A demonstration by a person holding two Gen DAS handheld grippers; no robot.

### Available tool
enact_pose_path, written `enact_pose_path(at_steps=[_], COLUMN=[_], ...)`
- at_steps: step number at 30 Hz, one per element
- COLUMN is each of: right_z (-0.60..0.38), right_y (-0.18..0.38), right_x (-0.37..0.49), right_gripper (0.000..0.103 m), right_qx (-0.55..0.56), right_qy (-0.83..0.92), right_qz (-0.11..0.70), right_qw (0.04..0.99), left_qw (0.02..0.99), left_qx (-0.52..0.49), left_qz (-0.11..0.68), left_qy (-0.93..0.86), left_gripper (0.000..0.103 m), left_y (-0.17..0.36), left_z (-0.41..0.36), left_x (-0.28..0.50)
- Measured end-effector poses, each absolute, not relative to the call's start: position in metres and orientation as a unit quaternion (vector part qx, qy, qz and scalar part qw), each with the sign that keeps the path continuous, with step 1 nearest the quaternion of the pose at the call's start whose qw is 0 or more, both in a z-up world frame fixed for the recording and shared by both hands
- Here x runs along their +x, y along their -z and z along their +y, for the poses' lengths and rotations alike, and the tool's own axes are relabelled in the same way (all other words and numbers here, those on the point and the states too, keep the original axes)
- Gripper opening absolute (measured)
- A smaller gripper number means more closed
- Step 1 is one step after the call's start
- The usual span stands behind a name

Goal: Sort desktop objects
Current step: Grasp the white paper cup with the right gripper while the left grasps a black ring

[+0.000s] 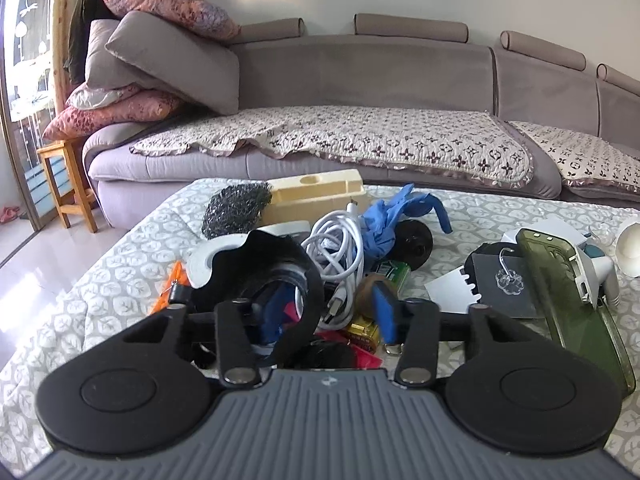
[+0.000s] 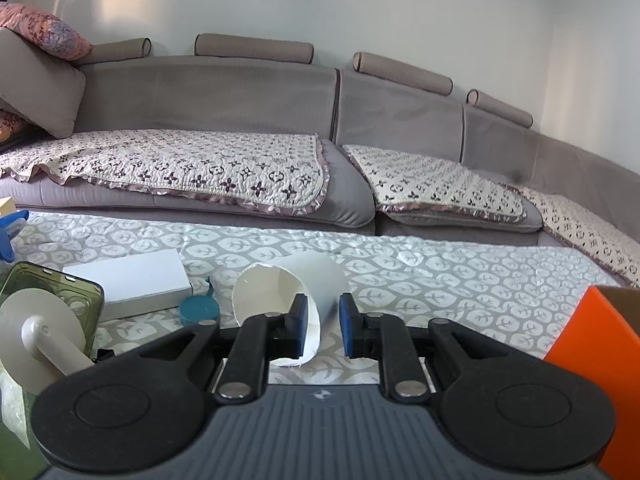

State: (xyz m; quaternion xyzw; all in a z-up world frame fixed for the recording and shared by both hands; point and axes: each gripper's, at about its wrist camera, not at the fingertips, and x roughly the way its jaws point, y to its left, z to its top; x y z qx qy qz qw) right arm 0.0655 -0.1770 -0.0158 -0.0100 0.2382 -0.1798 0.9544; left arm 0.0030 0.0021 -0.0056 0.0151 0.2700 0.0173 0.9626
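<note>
Low in the left wrist view, the left tongs (image 1: pixel 320 312) appear clamped on a black wavy-edged ring (image 1: pixel 276 280), though its left pad is hidden. Behind it, mid-frame, lies a white cable (image 1: pixel 340 252) in the clutter. In the right wrist view, the right tongs (image 2: pixel 323 320) pinch the wall of a tipped white paper cup (image 2: pixel 296 300) at centre on the patterned counter (image 2: pixel 440 280).

Grey sofa (image 1: pixel 360 80) along white wall (image 2: pixel 400 8), w/ patterned quilted covers (image 1: pixel 340 136) on seat. Cushions (image 1: pixel 160 60) piled at sofa's left end; wooden stool (image 1: pixel 68 184) beside that end. Glossy pale floor (image 1: pixel 36 264) below, daylit.
</note>
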Motion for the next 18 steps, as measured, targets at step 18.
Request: enact_pose_path(at_steps=[18], right_z=[-0.183], right_y=[0.014], right_x=[0.058], right_gripper=[0.002], right_qx=[0.041], right_qy=[0.122], right_qz=[0.240], right_qw=[0.962], left_qw=[0.966], left_qx=[0.005], left_qz=[0.258], left_qy=[-0.020], left_gripper=[0.012], left_y=[0.000], left_z=[0.003], left_x=[-0.001])
